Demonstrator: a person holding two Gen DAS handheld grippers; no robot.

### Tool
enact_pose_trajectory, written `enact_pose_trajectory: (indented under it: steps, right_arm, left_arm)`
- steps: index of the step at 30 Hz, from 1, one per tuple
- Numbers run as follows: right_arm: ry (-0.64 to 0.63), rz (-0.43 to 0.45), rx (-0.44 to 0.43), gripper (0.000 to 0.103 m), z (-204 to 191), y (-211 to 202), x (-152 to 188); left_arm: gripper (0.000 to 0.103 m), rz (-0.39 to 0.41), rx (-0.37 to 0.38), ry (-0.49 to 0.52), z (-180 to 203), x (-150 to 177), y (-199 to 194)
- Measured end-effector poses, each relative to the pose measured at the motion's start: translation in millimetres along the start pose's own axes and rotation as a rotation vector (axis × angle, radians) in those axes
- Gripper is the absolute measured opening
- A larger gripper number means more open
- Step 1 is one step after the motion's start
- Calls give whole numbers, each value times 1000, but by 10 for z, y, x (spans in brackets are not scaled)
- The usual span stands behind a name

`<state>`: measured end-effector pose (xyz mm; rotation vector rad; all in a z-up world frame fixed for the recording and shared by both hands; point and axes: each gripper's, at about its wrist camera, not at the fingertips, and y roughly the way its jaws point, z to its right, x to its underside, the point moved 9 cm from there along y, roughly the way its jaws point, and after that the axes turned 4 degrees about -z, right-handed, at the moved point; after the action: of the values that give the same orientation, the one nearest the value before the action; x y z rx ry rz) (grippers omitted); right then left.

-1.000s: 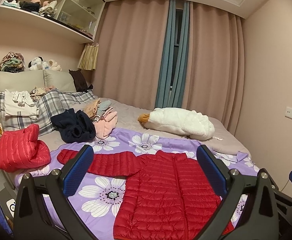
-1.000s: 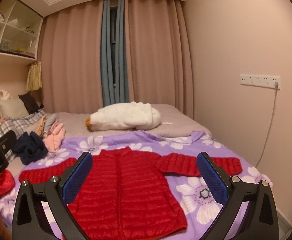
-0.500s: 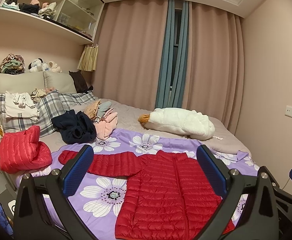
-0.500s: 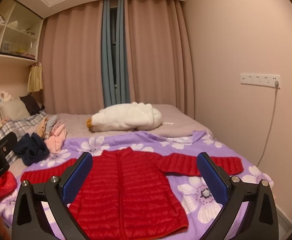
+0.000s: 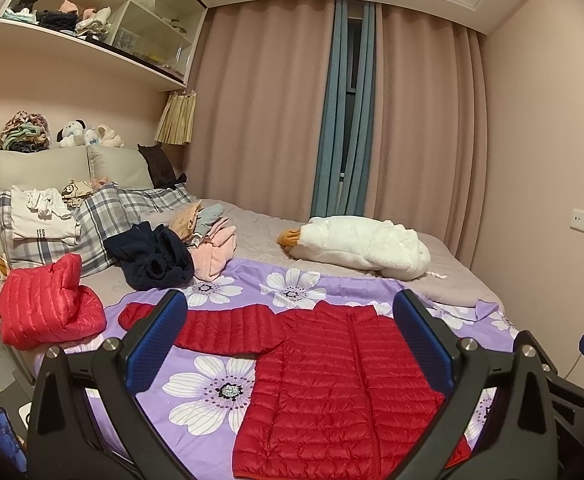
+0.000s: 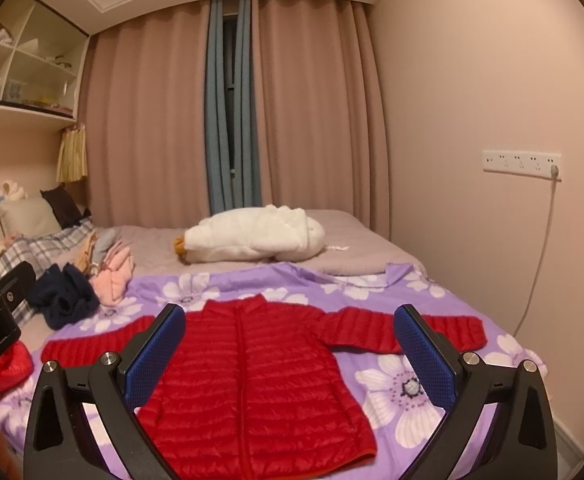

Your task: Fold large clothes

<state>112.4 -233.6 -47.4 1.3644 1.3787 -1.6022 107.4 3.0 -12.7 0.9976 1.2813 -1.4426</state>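
Observation:
A red quilted jacket (image 5: pixel 331 380) lies flat, front up, sleeves spread, on a purple flowered sheet (image 5: pixel 212 396) at the bed's near end. It also shows in the right wrist view (image 6: pixel 252 368). My left gripper (image 5: pixel 290 340) is open and empty, held above the jacket's left side. My right gripper (image 6: pixel 290 344) is open and empty, held above the jacket's middle and right side. Neither touches the cloth.
A folded red jacket (image 5: pixel 44 304) sits at the bed's left edge. A dark blue garment (image 5: pixel 152 258), pink clothes (image 5: pixel 212 248) and a white plush pillow (image 5: pixel 359 246) lie farther back. Plaid pillows (image 5: pixel 92 224) are at the head. The wall (image 6: pixel 491 200) stands right.
Both views have shifted slightly; the jacket sits a little farther from the cameras. The jacket itself has not moved and both grippers stay open.

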Motion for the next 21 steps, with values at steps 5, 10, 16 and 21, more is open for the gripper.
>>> enact_pose_trajectory:
  steps: [5, 10, 16, 21]
  right_arm:
    - [-6, 0, 3, 103, -11, -7, 4]
    - [-8, 0, 2, 103, -19, -10, 8]
    - [-14, 3, 2, 103, -21, -7, -1]
    - [-6, 1, 7, 103, 2, 2, -2]
  left_arm:
    - [103, 1, -1, -1, 7, 1, 1]
    - [103, -1, -3, 2, 2, -2, -2]
    - [103, 2, -2, -1, -4, -16, -4]
    - [103, -3, -4, 3, -10, -5, -6]
